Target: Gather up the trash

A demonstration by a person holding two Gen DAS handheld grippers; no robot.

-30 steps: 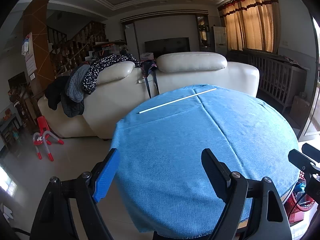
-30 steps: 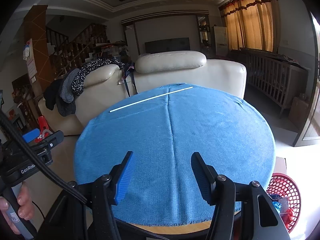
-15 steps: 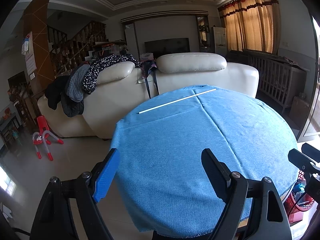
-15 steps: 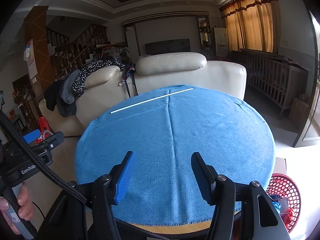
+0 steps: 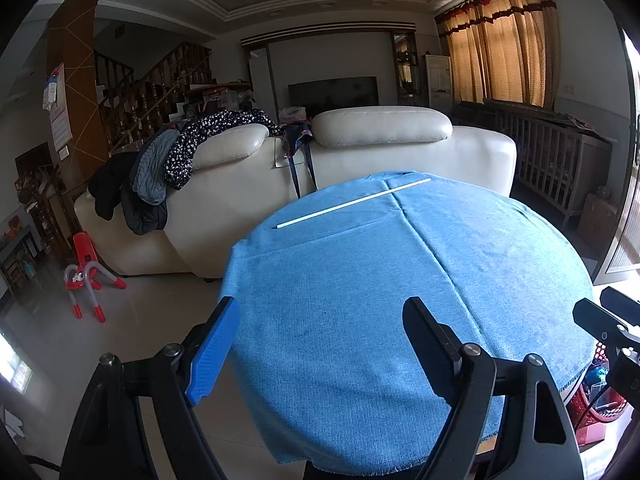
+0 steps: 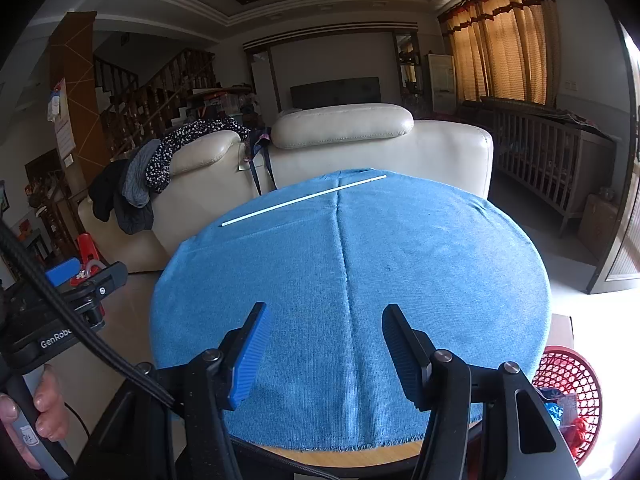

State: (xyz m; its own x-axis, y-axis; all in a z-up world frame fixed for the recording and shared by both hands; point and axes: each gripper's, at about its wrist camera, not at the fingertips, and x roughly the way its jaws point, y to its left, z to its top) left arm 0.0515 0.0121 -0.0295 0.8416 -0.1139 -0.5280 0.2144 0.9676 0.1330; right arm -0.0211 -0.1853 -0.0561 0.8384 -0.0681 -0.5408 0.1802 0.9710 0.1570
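White stick (image 6: 303, 199) far beyond both grippers' fingers (image 6: 247, 354)

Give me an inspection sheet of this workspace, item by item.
Surface: round table under a blue cloth, centre crease.
Job's things: thin white stick near the far edge; red basket on the floor at right, wrappers inside.
Clutter: nothing seen.
Grippers: left gripper and right gripper both open, empty, above the near edge.
Cables: black cable beside the left gripper.
Surroundings: white sofa draped with clothes, stairs, curtains.
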